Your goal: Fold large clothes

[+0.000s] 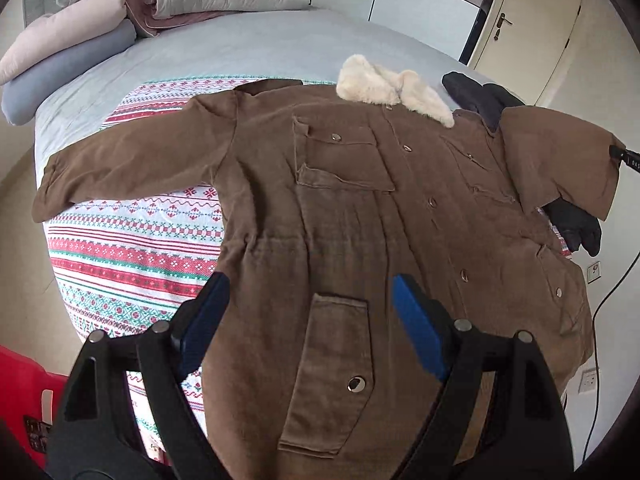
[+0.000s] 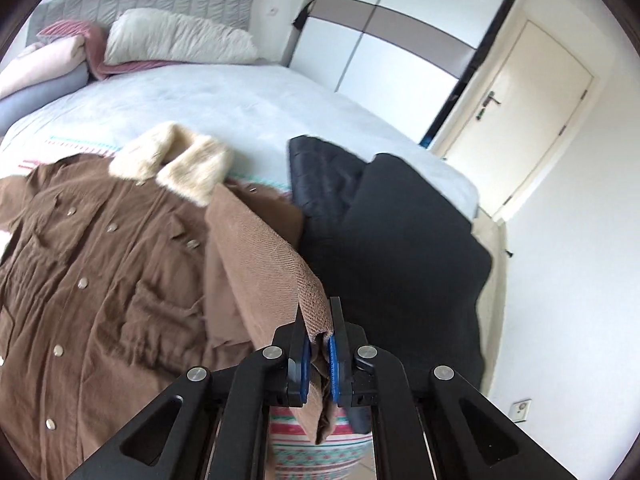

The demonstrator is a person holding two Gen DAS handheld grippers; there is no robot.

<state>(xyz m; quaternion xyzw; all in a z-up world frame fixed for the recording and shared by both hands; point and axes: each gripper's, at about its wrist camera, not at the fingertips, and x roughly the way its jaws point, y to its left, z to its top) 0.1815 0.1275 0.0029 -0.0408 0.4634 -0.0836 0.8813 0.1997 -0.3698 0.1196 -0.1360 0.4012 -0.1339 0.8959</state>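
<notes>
A large brown coat (image 1: pixel 348 208) with a cream fur collar (image 1: pixel 384 84) lies front up on a patterned blanket (image 1: pixel 132 248) on the bed. My left gripper (image 1: pixel 308 300) hangs open above the coat's lower front, near a flap pocket (image 1: pixel 332 376), with nothing between its blue pads. The coat's right sleeve (image 1: pixel 560 156) is lifted off the bed. In the right wrist view my right gripper (image 2: pixel 318 344) is shut on that sleeve's cuff (image 2: pixel 316 312), and the sleeve (image 2: pixel 256 248) rises from the coat (image 2: pixel 100 272) toward it.
A dark garment (image 2: pixel 400 240) lies on the bed beside the coat, under the raised sleeve. Pillows and folded bedding (image 1: pixel 120 4) are stacked at the headboard. A wardrobe (image 2: pixel 400 28) and a door (image 2: pixel 520 120) stand beyond the bed. A red object (image 1: pixel 24 392) sits at lower left.
</notes>
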